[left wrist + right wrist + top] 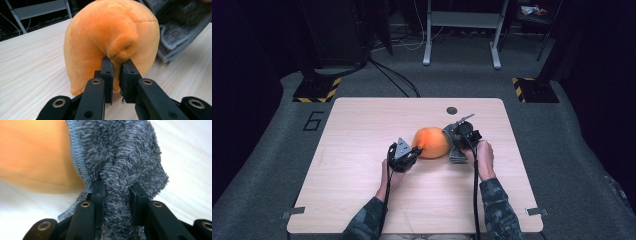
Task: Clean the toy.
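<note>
The worktop [362, 175] is a pale wooden board with rounded corners, standing on grey carpet, with a small dark round hole [452, 110] near its far edge. No container stands on it; what it carries sits near its middle.

The biggest thing there is an orange plush toy [431, 142], rounded and soft, resting on the wood just right of centre between the two hands. In the left gripper view it rises as a domed lump with a small nub sticking out of its near side.

Touching the toy's right side is a grey fuzzy cloth [457, 152] with a stitched blue-grey hem. It is bunched up and draped down to the worktop, and in the right gripper view its hem lies against the orange plush.

The left tool [413, 151] comes in from the left under the person's left hand [388, 175]. Its jaws stand narrow, pinched on the plush toy's nub, with only a thin gap left between the pads.

The right tool [453, 137] sits at the right of the toy, held by the person's right hand [484, 157]. Its jaws are clamped on a thick fold of the grey cloth, the pile bulging out above and below the pads.

Both forearms wear camouflage sleeves [499, 210].
</note>
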`<state>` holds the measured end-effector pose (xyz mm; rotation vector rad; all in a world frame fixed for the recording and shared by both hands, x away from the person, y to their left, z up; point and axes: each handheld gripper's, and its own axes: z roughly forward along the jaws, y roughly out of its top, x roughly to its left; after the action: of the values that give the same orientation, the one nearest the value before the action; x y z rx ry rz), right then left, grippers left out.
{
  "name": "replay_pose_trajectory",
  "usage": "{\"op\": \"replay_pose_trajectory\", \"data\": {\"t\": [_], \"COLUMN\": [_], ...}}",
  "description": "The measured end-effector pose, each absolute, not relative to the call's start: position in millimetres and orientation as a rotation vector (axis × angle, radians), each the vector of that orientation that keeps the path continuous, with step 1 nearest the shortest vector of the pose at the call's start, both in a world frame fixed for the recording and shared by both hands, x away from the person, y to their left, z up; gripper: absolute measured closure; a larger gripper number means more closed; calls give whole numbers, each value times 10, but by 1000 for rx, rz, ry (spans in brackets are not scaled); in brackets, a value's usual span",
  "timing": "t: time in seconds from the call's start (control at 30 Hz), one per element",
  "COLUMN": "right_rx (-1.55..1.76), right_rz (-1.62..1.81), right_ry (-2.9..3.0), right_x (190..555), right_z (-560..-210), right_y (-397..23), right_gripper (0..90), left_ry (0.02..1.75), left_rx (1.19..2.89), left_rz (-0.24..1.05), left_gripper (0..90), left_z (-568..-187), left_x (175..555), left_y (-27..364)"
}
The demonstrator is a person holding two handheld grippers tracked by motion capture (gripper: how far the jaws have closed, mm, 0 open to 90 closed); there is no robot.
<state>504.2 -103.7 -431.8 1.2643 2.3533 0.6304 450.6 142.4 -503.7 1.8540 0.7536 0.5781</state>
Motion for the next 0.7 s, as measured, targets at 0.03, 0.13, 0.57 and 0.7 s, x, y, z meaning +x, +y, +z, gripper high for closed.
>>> {"op": "replay_pose_trajectory", "data": {"t": [0.03, 0.13, 0.57, 0.7], "right_rx": [1177, 1092, 1058, 1120], "right_rz": [655, 698, 745, 707], "right_ry": [2357, 2377, 2420, 2396], "right_x": [4962, 4834, 4830, 4952], "right_z": [-4182, -4009, -4054, -4180], "right_y": [-947, -752, -588, -811], "right_gripper": [698, 697, 698, 698], "left_ry": [753, 751, 742, 746], "left_rx": [1855, 1847, 1847, 1843], "left_rz": [580, 579, 574, 570], "left_gripper": [820, 819, 818, 818], "left_z": [-5037, -5045, -5069, -5074], "left_x": [4506, 4506, 4499, 4505], "left_y": [1425, 1427, 1402, 1410]}}
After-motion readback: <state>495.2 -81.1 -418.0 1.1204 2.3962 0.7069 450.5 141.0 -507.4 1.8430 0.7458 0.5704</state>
